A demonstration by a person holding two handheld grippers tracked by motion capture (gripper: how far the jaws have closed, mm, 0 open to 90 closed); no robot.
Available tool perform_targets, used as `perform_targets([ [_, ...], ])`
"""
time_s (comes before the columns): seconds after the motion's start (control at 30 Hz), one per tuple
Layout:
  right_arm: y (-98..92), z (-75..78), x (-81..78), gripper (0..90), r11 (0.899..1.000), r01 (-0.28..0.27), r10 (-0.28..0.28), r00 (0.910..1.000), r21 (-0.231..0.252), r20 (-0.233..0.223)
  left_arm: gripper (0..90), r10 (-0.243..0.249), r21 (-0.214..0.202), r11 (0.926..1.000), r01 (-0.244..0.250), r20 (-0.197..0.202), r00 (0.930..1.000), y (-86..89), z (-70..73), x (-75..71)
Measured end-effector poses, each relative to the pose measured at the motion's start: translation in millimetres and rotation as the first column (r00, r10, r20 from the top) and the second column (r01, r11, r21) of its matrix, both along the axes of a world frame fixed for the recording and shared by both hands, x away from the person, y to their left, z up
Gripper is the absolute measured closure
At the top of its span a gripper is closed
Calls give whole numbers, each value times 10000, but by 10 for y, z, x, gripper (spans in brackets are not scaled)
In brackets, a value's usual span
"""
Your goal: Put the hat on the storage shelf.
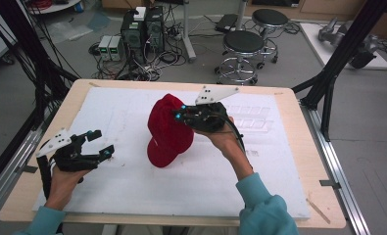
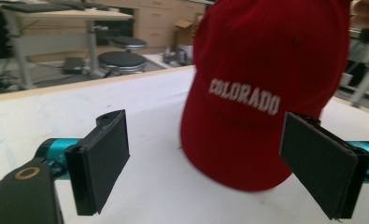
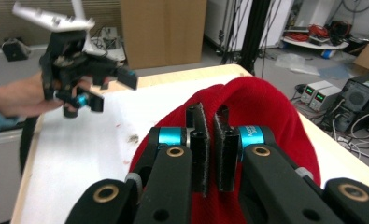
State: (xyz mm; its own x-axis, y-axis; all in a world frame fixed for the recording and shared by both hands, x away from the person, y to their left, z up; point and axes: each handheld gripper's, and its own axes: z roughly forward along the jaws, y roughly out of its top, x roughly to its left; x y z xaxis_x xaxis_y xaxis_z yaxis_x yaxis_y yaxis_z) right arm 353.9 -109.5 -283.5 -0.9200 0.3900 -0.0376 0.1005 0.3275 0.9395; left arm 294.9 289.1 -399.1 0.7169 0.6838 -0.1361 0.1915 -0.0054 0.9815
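Observation:
A red baseball cap (image 1: 167,131) with white "COLORADO" lettering (image 2: 244,95) hangs over the middle of the white mat, its brim pointing down toward the mat. My right gripper (image 1: 180,113) is shut on the cap's back edge and holds it up; its jaws pinch red fabric (image 3: 257,100) between them. My left gripper (image 1: 99,143) stands open at the left of the mat, apart from the cap, with nothing between its pads (image 2: 102,161). The left gripper (image 3: 109,88) is also seen from the right gripper view, far left, held by a hand.
A white foam mat (image 1: 122,181) covers the wooden table (image 1: 289,98). A clear plastic tray (image 1: 252,117) lies on the mat behind my right hand. Beyond the table's far edge stand stools (image 1: 242,49), computers (image 1: 142,29) and cables. Black frame posts (image 1: 338,54) flank both sides.

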Motion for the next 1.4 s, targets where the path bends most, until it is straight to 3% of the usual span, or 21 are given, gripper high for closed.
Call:
perform_targets([
  [0.1, -26, -2, -81, 870, 9999, -149, 149, 9998, -18, 93, 143, -701, 30, 9975, 701, -68, 9975, -140, 187, 38],
  [0.13, -27, -2, -105, 870, 9998, -216, 216, 9997, -1, 119, 136, -701, 30, 9975, 701, -68, 9975, -140, 187, 38],
  [0.17, -30, -1, -130, 870, 9996, -277, 278, 9996, -45, 94, 134, -1054, -9, 9944, 1054, -194, 9942, -211, 287, 58],
  [0.4, -46, 26, -218, 870, 9986, -522, 522, 9984, -24, 202, 106, -1649, 332, 9857, 1654, -164, 9862, -413, 572, 108],
  [0.47, -53, 37, -239, 870, 9984, -556, 557, 9982, -34, 228, 107, -1996, 493, 9784, 2009, -303, 9794, -518, 673, 155],
  [0.5, -53, 37, -239, 870, 9984, -556, 557, 9982, -34, 228, 107, -1996, 493, 9784, 2009, -303, 9794, -518, 673, 155],
  [0.57, -65, 46, -261, 870, 9980, -639, 639, 9977, 1, 232, 107, -2443, 516, 9678, 2465, -453, 9686, -640, 743, 199],
  [0.67, -66, 43, -288, 870, 9974, -715, 717, 9970, -65, 285, 99, -2953, 542, 9532, 2976, -458, 9543, -774, 804, 231],
  [0.77, -79, 38, -297, 870, 9974, -718, 720, 9969, -59, 308, 81, -3361, 761, 9369, 3412, -717, 9391, -909, 857, 264],
  [0.8, -83, 33, -297, 870, 9974, -724, 724, 9969, -18, 297, 81, -3361, 761, 9369, 3412, -717, 9391, -909, 857, 264],
  [0.83, -88, 27, -295, 870, 9974, -724, 723, 9969, 11, 295, 81, -3510, 915, 9302, 3554, -615, 9344, -991, 885, 279],
  [1.13, -92, 21, -313, 869, 9972, -746, 747, 9966, -20, 356, 82, -3649, 1325, 9177, 3746, -921, 9265, -1252, 945, 377],
  [1.23, -94, 20, -315, 870, 9972, -753, 753, 9965, -28, 373, 82, -3842, 1261, 9090, 3973, -1164, 9159, -1314, 941, 426],
  [1.27, -92, 20, -316, 869, 9970, -769, 770, 9962, -38, 405, 82, -3844, 1375, 9069, 3982, -1168, 9158, -1325, 938, 436],
  [1.3, -92, 20, -316, 869, 9966, -821, 822, 9959, -25, 387, 81, -3772, 1448, 9083, 3924, -1222, 9181, -1338, 932, 447],
  [1.4, -85, 18, -316, 870, 9964, -852, 853, 9953, -48, 453, 82, -3831, 1377, 9054, 4016, -1427, 9126, -1359, 907, 489],
])
